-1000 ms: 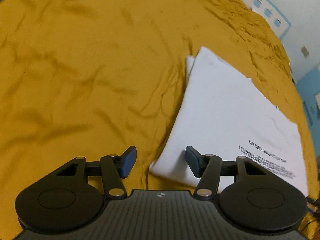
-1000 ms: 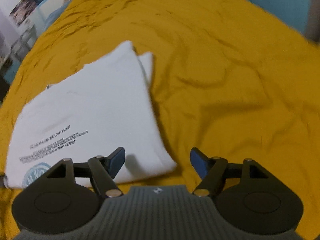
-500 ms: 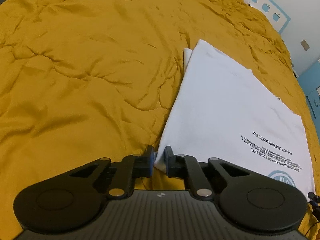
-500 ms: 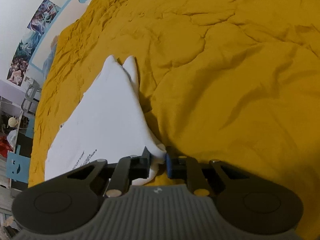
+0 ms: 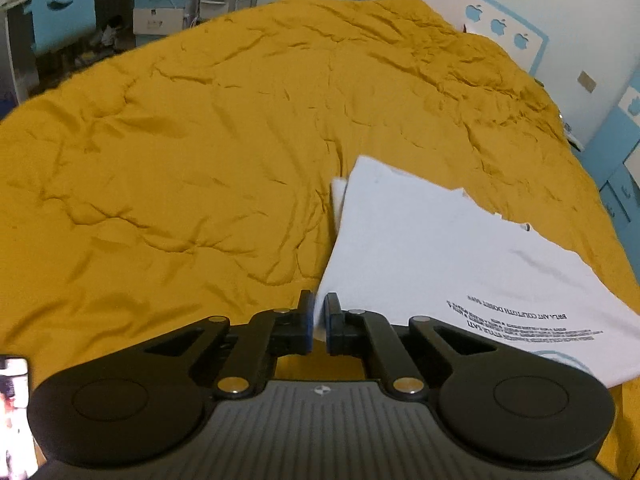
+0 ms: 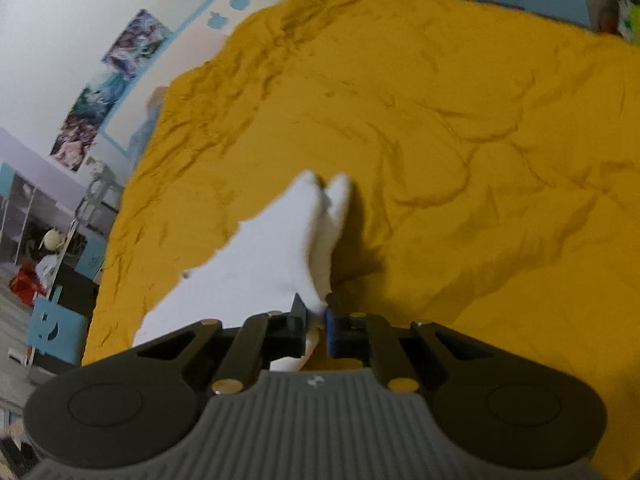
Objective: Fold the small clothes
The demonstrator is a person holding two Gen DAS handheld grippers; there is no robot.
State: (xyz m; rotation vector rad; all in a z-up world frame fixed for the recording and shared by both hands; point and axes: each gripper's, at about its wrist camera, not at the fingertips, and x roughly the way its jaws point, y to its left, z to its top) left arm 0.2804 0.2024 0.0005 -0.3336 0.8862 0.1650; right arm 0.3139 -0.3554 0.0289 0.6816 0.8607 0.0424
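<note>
Left gripper (image 5: 316,322): jaws narrow, clamped on the near corner of the white T-shirt (image 5: 432,264), as half a second ago; the corner now rides higher off the mustard-yellow duvet (image 5: 200,152). Right gripper (image 6: 316,326): jaws likewise pinched on the opposite near corner of the T-shirt (image 6: 264,264), lifted since the earlier frame. Shirt otherwise lies folded on the duvet, printed black text inverted at its near right. Right wrist view blurred; the shirt's near left edge is hidden behind the gripper body. Far: posters (image 6: 108,88) on the wall.
</note>
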